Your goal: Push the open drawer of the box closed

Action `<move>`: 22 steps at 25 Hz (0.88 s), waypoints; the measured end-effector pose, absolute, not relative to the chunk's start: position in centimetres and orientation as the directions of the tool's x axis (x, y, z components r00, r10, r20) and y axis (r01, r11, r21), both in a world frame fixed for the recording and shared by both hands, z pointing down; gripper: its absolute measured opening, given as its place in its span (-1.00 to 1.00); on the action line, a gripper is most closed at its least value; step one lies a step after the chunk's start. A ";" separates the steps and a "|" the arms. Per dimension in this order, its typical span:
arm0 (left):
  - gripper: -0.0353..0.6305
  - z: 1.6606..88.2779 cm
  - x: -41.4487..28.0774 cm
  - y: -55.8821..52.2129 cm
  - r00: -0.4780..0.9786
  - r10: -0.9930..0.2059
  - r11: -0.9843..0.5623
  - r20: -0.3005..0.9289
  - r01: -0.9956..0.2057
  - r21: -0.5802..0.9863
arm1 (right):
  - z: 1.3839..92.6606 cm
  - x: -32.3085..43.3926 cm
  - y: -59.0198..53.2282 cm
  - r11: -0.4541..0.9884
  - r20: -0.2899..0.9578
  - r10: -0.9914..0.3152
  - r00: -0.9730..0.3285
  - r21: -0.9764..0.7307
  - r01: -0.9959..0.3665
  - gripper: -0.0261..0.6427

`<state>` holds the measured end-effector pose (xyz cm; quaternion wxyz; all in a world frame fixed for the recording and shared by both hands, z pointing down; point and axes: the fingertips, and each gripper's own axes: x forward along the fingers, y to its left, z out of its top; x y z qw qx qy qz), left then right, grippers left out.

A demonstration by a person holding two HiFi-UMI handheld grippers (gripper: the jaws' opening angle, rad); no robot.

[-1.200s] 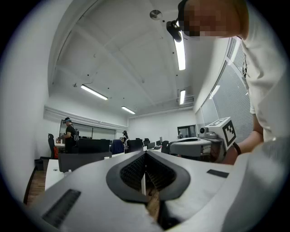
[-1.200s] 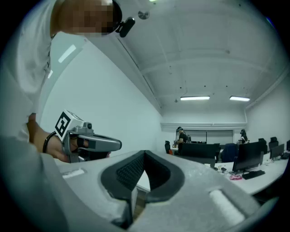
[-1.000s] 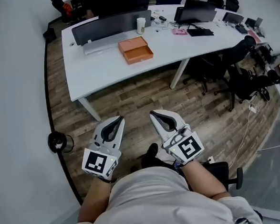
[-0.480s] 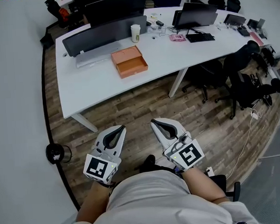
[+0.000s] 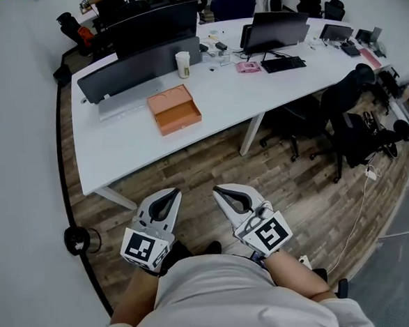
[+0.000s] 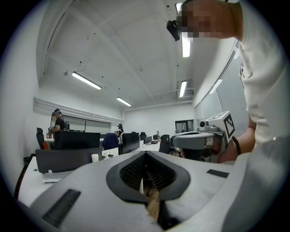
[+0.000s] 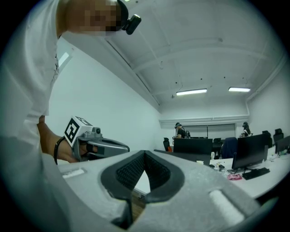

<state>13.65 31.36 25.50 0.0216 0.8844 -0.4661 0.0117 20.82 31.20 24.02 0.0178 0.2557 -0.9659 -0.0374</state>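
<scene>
The orange box point(image 5: 175, 109) lies on the white desk point(image 5: 119, 148), its drawer pulled out toward the desk's near edge. Both grippers are held low in front of the person's body, over the wooden floor and well short of the desk. My left gripper point(image 5: 173, 191) is shut with nothing in it, and the same goes for my right gripper point(image 5: 219, 190). They are side by side, tips pointing toward the desk. In the left gripper view the shut jaws point(image 6: 146, 152) fill the lower frame; in the right gripper view, so do the right gripper's jaws point(image 7: 145, 152).
A dark divider panel point(image 5: 138, 62), a paper cup point(image 5: 183, 64), a monitor point(image 5: 273, 30) and a keyboard point(image 5: 281, 64) sit on the desk behind the box. Black office chairs point(image 5: 358, 117) stand at the right. A round black object point(image 5: 76, 239) sits by the left wall.
The desk and box have slid down and left in the head view, so the person has come closer to it. Both grippers stay shut, held in front of the body.
</scene>
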 end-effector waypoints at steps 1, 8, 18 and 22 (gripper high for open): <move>-0.90 25.6 14.1 30.9 0.571 -0.820 -0.570 0.039 -0.821 0.028 | 24.0 20.9 31.0 0.875 0.014 -0.480 -0.877 0.074 -0.478 -0.92; -0.90 25.8 16.0 27.8 0.613 -0.790 -0.613 0.029 -0.790 0.021 | 23.8 21.1 29.9 0.893 -0.009 -0.443 -0.896 0.078 -0.443 -0.92; -0.90 26.5 15.1 22.6 0.646 -0.763 -0.645 0.019 -0.763 0.032 | 24.7 19.7 24.8 0.876 0.021 -0.477 -0.878 0.082 -0.474 -0.92; -0.90 27.1 13.2 20.2 0.653 -0.757 -0.651 0.021 -0.757 0.050 | 25.1 18.0 22.1 0.868 0.038 -0.493 -0.869 0.084 -0.489 -0.92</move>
